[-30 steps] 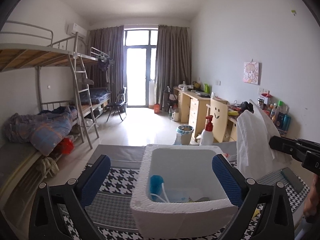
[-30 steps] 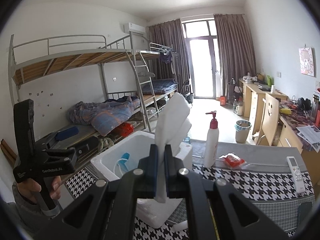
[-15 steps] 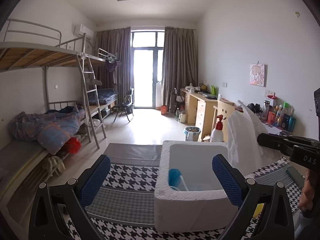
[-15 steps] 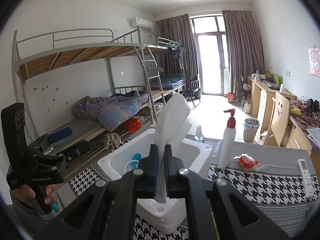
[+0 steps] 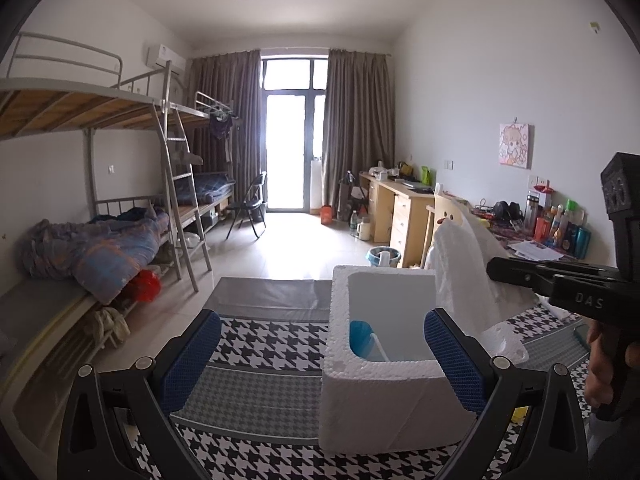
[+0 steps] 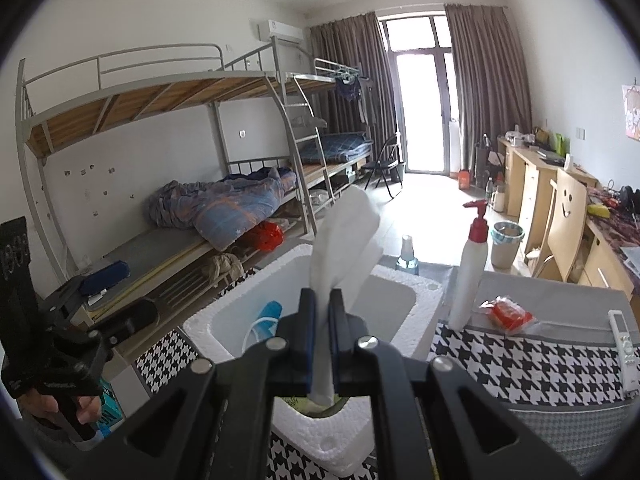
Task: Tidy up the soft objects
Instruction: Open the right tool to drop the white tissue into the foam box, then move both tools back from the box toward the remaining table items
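My right gripper [image 6: 321, 332] is shut on a white tissue [image 6: 346, 240] and holds it upright over the near rim of a white foam box [image 6: 400, 280]. In the left wrist view the same tissue [image 5: 464, 272] hangs over the box's right side, pinched by the right gripper [image 5: 496, 270]. The foam box [image 5: 384, 404] stands on the houndstooth table cover and holds a blue item with a white tube [image 5: 362, 334]. My left gripper [image 5: 320, 356] is open and empty, its blue pads [image 5: 188, 360] apart at the box's near left.
A white pump bottle with red top [image 6: 470, 272], a red packet [image 6: 506, 314] and a remote [image 6: 622, 338] lie on the table right of the box. A bunk bed [image 5: 100, 240] stands left, desks [image 5: 404, 212] right.
The left gripper has swung left, so the foam box sits further right in its view. The right gripper has moved closer over the box with the tissue still pinched.
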Available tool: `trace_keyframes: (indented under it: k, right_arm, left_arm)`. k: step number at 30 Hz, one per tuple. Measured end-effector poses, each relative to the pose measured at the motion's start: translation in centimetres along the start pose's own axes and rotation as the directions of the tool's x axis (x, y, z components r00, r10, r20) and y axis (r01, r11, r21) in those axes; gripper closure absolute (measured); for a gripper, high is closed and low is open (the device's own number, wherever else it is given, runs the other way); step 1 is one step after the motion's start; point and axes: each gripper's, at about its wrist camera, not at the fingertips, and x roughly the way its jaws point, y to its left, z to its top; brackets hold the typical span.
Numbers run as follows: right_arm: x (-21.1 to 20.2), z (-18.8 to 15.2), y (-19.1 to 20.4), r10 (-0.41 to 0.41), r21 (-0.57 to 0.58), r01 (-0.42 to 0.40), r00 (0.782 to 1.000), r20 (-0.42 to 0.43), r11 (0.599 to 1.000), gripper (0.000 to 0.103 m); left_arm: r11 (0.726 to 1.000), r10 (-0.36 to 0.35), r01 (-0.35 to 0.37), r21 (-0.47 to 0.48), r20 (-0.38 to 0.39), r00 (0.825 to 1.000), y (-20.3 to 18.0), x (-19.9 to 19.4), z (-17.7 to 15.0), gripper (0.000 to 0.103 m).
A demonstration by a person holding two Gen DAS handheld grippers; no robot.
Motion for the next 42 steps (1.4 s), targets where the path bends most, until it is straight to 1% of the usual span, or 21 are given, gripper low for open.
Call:
trace_keyframes:
  k: [2, 3, 4, 5, 6, 9, 11, 13, 14, 16, 24, 32, 36, 39, 42]
  right_arm:
    - [0.4, 0.0, 0.1, 0.002, 0.008, -0.002, 1.000, -0.010, 1.000, 0.091]
    - [0.5, 0.0, 0.1, 0.003, 0.007, -0.003, 1.000, -0.014, 1.000, 0.081]
    - [0.5, 0.1, 0.1, 0.006, 0.008, -0.005, 1.000, -0.015, 1.000, 0.063]
    - [0.6, 0.0, 0.1, 0.012, 0.010, -0.012, 1.000, -0.012, 1.000, 0.053]
    - [0.5, 0.0, 0.1, 0.020, 0.016, -0.020, 1.000, -0.004, 1.000, 0.040]
    - [0.1, -0.1, 0.0, 0.029, 0.026, -0.029, 1.000, 0.002, 0.999, 0.039]
    - [-0.1, -0.1, 0.0, 0.026, 0.027, -0.026, 1.000, 0.005, 0.999, 0.034]
    - [-0.3, -0.3, 0.1, 0.021, 0.026, -0.022, 1.000, 0.012, 0.999, 0.027]
    - [-0.5, -0.3, 0.1, 0.020, 0.025, -0.021, 1.000, 0.016, 0.999, 0.025]
    - [-0.8, -0.4, 0.1, 0.008, 0.021, -0.009, 1.000, 0.018, 1.000, 0.018]
    - [-2.0, -0.6, 0.4, -0.023, 0.008, 0.023, 0.999, 0.035, 1.000, 0.013]
    - [-3.3, -1.3, 0.1, -0.057, -0.007, 0.057, 0.997, 0.054, 0.998, 0.012]
    - [-4.0, -1.5, -0.3, -0.057, 0.000, 0.057, 0.996, 0.063, 0.998, 0.011]
    - [-4.4, -1.8, -0.4, -0.071, -0.004, 0.072, 0.995, 0.072, 0.997, 0.010]
    - [-4.8, -2.0, -0.5, -0.073, 0.004, 0.073, 0.994, 0.077, 0.997, 0.005]
  left_arm:
    - [1.000, 0.001, -0.001, -0.004, 0.003, 1.000, 0.1, 0.0, 0.0, 0.001]
    - [1.000, 0.001, -0.001, -0.006, 0.003, 1.000, 0.2, 0.0, 0.0, 0.001]
    - [1.000, 0.001, -0.001, -0.007, 0.002, 1.000, 0.2, 0.0, 0.0, 0.001]
    - [1.000, 0.004, -0.004, -0.009, 0.001, 1.000, 0.3, 0.0, -0.1, 0.001]
    - [1.000, 0.005, -0.005, -0.009, 0.000, 1.000, 0.3, 0.1, -0.1, 0.001]
    - [1.000, 0.008, -0.008, -0.014, -0.002, 1.000, 0.5, 0.1, -0.3, 0.001]
    - [1.000, 0.008, -0.008, -0.017, -0.003, 1.000, 0.6, 0.0, -0.4, 0.001]
    - [1.000, 0.008, -0.008, -0.016, -0.003, 1.000, 0.5, -0.1, -0.4, 0.001]
    - [1.000, 0.005, -0.005, -0.014, -0.003, 1.000, 0.4, -0.1, -0.4, 0.001]
    - [1.000, 0.002, -0.002, -0.013, -0.004, 1.000, 0.5, -0.2, -0.5, 0.001]
    - [1.000, -0.015, 0.014, -0.012, -0.005, 1.000, 0.1, -0.7, -0.6, 0.001]
    - [0.999, -0.035, 0.035, -0.005, 0.005, 0.999, -0.8, -1.6, -0.5, 0.001]
    - [0.999, -0.046, 0.046, 0.002, 0.013, 0.999, -1.3, -2.2, -0.4, 0.001]
    - [0.999, -0.051, 0.051, 0.010, 0.015, 0.999, -1.8, -2.4, -0.4, 0.001]
    - [0.998, -0.060, 0.060, 0.013, 0.017, 0.998, -2.1, -2.7, -0.5, 0.001]
